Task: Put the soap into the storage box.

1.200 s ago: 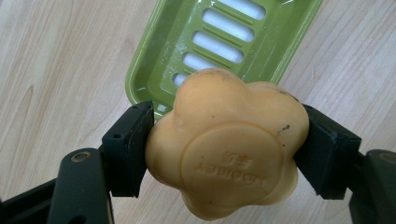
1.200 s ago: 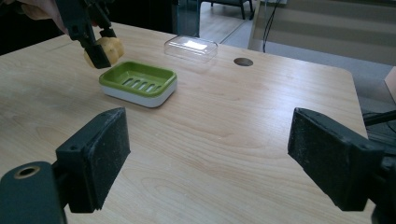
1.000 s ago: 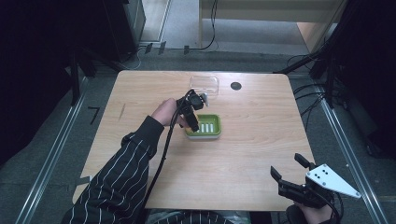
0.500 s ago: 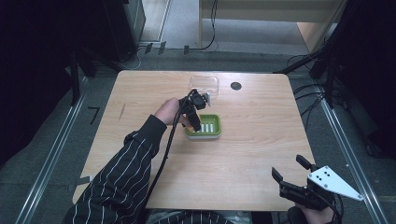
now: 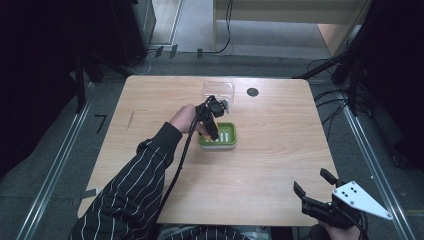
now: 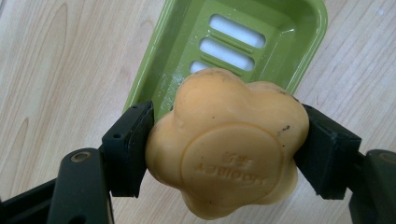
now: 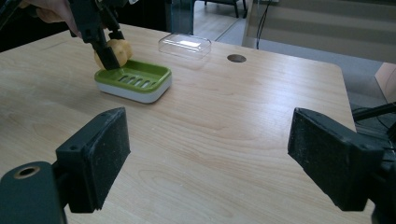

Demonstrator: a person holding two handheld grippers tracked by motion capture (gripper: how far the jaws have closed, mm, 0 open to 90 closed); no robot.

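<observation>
- The left tongs (image 6: 224, 154) are clamping the orange flower-shaped soap (image 6: 229, 149), having edged it over the near rim of the green soap dish (image 6: 299, 32)
- Lowering looks next
- The right tongs (image 7: 210, 158) are gaping apart above the tabletop (image 7: 233, 126)

Left gripper (image 5: 212, 131) — borne on a striped-sleeved forearm reaching in over mid-table, jaws pointing down and clamped tight on a load; right gripper (image 5: 316, 192) — low at the near right table corner, jaws spread wide, nothing between
</observation>
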